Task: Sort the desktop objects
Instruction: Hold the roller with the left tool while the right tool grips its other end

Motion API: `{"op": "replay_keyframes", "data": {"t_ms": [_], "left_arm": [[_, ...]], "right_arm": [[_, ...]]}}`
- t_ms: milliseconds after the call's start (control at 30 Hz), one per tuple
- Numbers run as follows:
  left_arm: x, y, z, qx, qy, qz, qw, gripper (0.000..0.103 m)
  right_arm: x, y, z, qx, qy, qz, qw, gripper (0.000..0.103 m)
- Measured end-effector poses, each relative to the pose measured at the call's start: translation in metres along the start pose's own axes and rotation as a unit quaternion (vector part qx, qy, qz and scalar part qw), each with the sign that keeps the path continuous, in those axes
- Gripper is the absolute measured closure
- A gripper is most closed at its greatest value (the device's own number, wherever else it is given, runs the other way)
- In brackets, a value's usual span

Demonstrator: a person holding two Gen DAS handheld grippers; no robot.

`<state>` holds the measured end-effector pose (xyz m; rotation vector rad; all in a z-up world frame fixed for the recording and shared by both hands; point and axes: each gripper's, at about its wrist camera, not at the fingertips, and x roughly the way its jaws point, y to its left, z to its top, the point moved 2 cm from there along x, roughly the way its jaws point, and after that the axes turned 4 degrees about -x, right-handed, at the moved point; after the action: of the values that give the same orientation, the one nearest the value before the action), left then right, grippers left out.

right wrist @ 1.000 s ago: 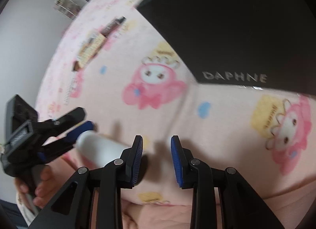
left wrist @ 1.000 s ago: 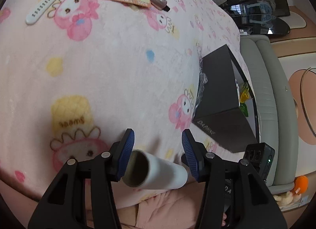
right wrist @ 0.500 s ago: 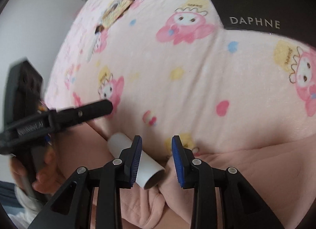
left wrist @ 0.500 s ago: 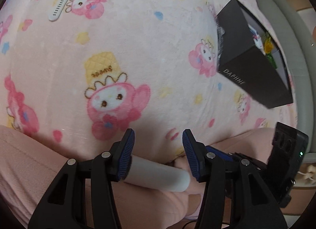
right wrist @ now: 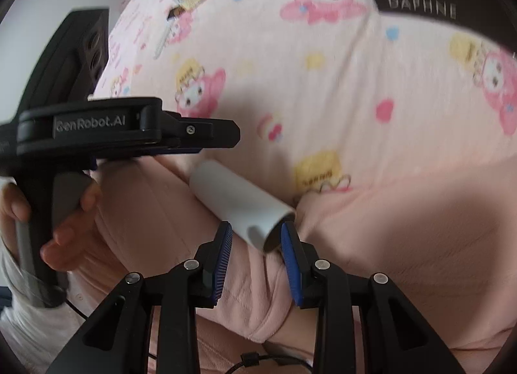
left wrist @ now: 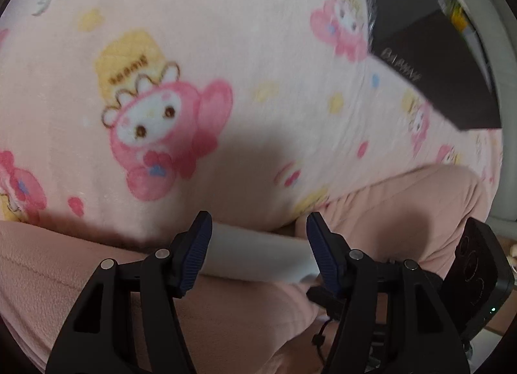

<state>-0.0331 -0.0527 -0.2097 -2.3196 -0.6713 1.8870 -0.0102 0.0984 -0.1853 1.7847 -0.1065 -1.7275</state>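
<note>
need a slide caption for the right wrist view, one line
Right tongs close around the open end of a white cardboard tube lying on pink fleece; left tongs at its far end, jaws just opening.

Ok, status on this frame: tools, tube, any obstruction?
Left tool jaws just opening, white tube loose between them. Right tool shut on its open end. Tube over lap, at blanket edge. Nothing seen blocking.

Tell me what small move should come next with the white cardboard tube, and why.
Probably draw the left tongs back clear of the white cardboard tube. Their jaws have just been opening, with the tube still lying between them, while the right tongs are closed on its open end. The tube could then go toward the black box.
</note>
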Motion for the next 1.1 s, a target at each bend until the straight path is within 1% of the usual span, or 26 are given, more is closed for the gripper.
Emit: {"op": "replay_keyframes", "data": {"t_ms": [100, 167, 200, 233, 267, 367, 467, 600, 667, 733, 800, 833, 867, 1000, 1067, 1100], "left_arm": [[0.012, -0.002, 0.002, 0.019, 0.05, 0.041, 0.9977, 0.041], [0.017, -0.006, 0.001, 0.033, 0.061, 0.054, 0.9961, 0.041], [0.019, -0.008, 0.001, 0.035, 0.061, 0.053, 0.9961, 0.041], [0.019, -0.009, 0.001, 0.033, 0.057, 0.042, 0.9969, 0.036], [0.019, -0.01, 0.001, 0.031, 0.052, 0.032, 0.9976, 0.036], [0.019, -0.007, -0.001, 0.017, 0.039, -0.007, 0.9991, 0.036], [0.012, -0.005, -0.004, 0.012, 0.011, -0.031, 0.9994, 0.036], [0.0, -0.005, -0.008, 0.009, -0.034, -0.06, 0.9976, 0.038], [-0.008, -0.004, -0.011, 0.009, -0.072, -0.081, 0.9941, 0.038], [-0.016, -0.002, -0.014, 0.008, -0.111, -0.102, 0.9886, 0.041], [-0.024, 0.001, -0.015, 0.004, -0.146, -0.118, 0.9823, 0.05], [-0.026, 0.002, -0.013, 0.002, -0.158, -0.121, 0.98, 0.053], [-0.028, 0.002, -0.012, 0.001, -0.17, -0.122, 0.9778, 0.053], [-0.038, -0.005, -0.011, 0.023, -0.205, -0.119, 0.9711, 0.058], [-0.036, -0.007, -0.01, 0.036, -0.208, -0.129, 0.969, 0.062], [-0.038, -0.007, -0.009, 0.042, -0.208, -0.135, 0.9679, 0.063]], "right_arm": [[0.011, -0.003, 0.002, 0.014, 0.013, 0.016, 1.0, 0.075], [0.018, -0.002, 0.007, 0.02, 0.016, 0.031, 0.999, 0.075], [0.021, -0.001, 0.01, 0.02, 0.014, 0.033, 0.999, 0.075], [0.023, 0.0, 0.012, 0.019, 0.01, 0.033, 0.999, 0.075], [0.023, 0.001, 0.015, 0.015, 0.002, 0.027, 1.0, 0.071], [0.022, -0.001, 0.019, 0.017, -0.015, 0.016, 1.0, 0.07], [0.02, -0.001, 0.022, 0.011, -0.027, 0.006, 1.0, 0.07], [0.014, 0.003, 0.029, -0.009, -0.051, -0.023, 0.998, 0.068], [0.012, 0.005, 0.036, -0.018, -0.061, -0.034, 0.997, 0.067], [0.009, 0.004, 0.043, -0.024, -0.071, -0.04, 0.996, 0.067], [0.002, -0.001, 0.046, -0.025, -0.08, -0.043, 0.996, 0.067], [-0.002, -0.005, 0.047, -0.024, -0.085, -0.044, 0.995, 0.067], [-0.006, -0.008, 0.048, -0.023, -0.09, -0.044, 0.995, 0.067], [-0.015, -0.022, 0.048, -0.009, -0.11, -0.055, 0.992, 0.067], [-0.014, -0.023, 0.048, -0.001, -0.118, -0.053, 0.992, 0.067], [-0.016, -0.025, 0.048, 0.001, -0.122, -0.045, 0.991, 0.068]]}}
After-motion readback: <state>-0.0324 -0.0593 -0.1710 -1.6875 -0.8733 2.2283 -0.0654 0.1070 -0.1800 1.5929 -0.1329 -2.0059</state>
